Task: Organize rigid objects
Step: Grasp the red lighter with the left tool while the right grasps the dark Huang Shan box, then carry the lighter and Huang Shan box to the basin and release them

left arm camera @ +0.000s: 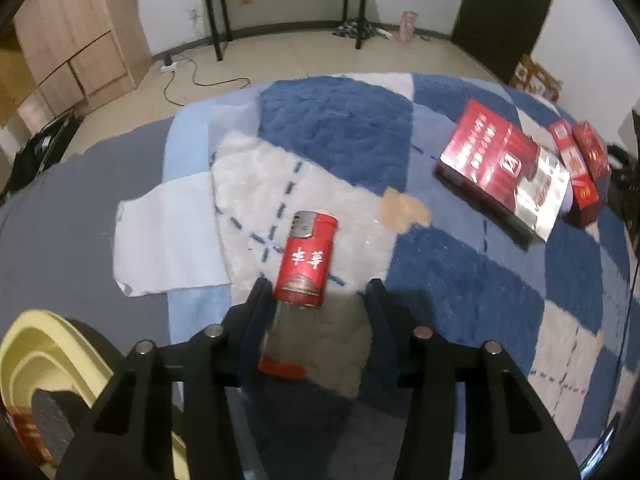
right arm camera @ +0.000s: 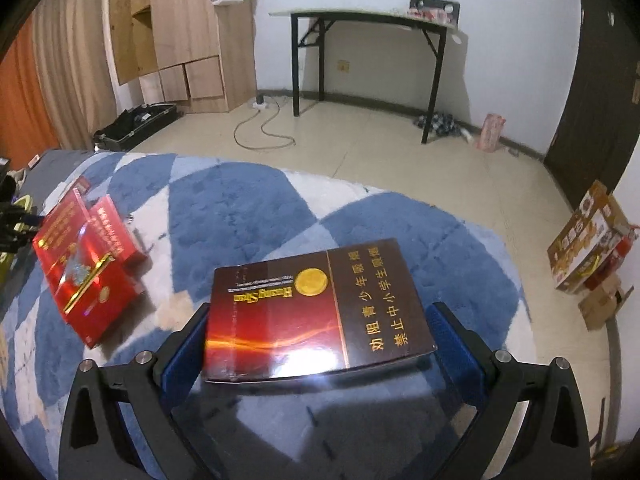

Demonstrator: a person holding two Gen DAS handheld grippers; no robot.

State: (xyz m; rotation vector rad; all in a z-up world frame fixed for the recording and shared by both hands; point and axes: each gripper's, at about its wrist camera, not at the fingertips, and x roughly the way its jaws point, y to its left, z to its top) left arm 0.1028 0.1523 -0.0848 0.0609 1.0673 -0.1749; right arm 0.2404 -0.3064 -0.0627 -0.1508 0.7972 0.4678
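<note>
In the left wrist view my left gripper [left arm camera: 318,290] is open. A red lighter [left arm camera: 306,260] with a clear lower body lies on the blue and white rug [left arm camera: 336,128] between the fingers, against the left finger [left arm camera: 256,300] and apart from the right one. In the right wrist view my right gripper [right arm camera: 320,320] is shut on a dark red carton [right arm camera: 312,304] and holds it flat above the rug [right arm camera: 240,204]. A large red carton [left arm camera: 504,164] and two small red packs [left arm camera: 576,168] lie at the right of the left wrist view; they also show in the right wrist view [right arm camera: 84,264].
A yellow basket [left arm camera: 48,364] holding a red pack sits at the lower left of the left wrist view. White paper [left arm camera: 168,240] lies on the rug's left edge. Beyond the rug are tiled floor, a black-legged table [right arm camera: 368,20], wooden cabinets [right arm camera: 184,32] and cardboard boxes [right arm camera: 588,248].
</note>
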